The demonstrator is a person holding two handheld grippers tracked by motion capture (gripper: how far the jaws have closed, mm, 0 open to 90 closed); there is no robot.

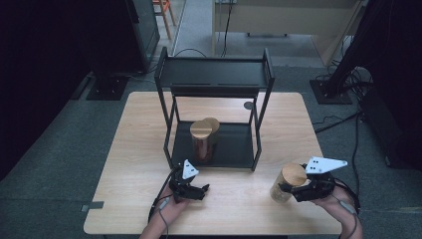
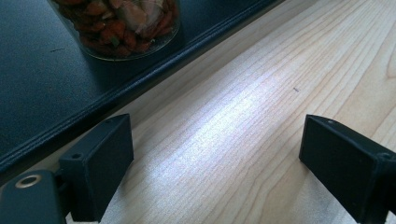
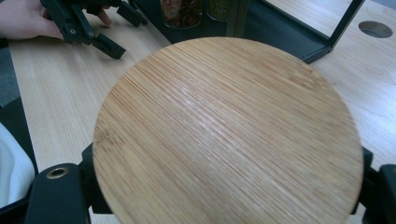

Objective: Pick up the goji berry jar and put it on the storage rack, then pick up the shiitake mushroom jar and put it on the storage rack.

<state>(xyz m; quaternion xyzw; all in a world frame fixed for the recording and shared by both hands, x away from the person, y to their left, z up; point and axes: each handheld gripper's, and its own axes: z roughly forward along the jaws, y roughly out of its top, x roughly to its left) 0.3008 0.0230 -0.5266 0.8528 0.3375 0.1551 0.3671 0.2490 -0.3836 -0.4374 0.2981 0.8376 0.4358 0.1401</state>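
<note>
Bamboo covers the top of the jar that the right gripper holds at about four o'clock on the table; the jar stands upright on the wood, with pale contents showing through its glass side. In the right gripper view the round lid lies between the two black jaws, which press against the jar on either side just beneath its rim. The left gripper sits at about seven o'clock on the table, held by a hand coming in from the near edge. Its jaws stand wide apart over bare wood with nothing between them, as the left gripper view shows. A black two-level rack stands at the middle of the table, toward twelve o'clock. On its lower shelf two more lidded jars stand touching: a jar of reddish pieces in front, near the shelf's front edge, and a second jar just behind it, at about one o'clock from it. The left gripper view shows the bottom of the reddish jar just past the shelf's raised lip. The held jar is well apart from the rack, off its front right corner.
</note>
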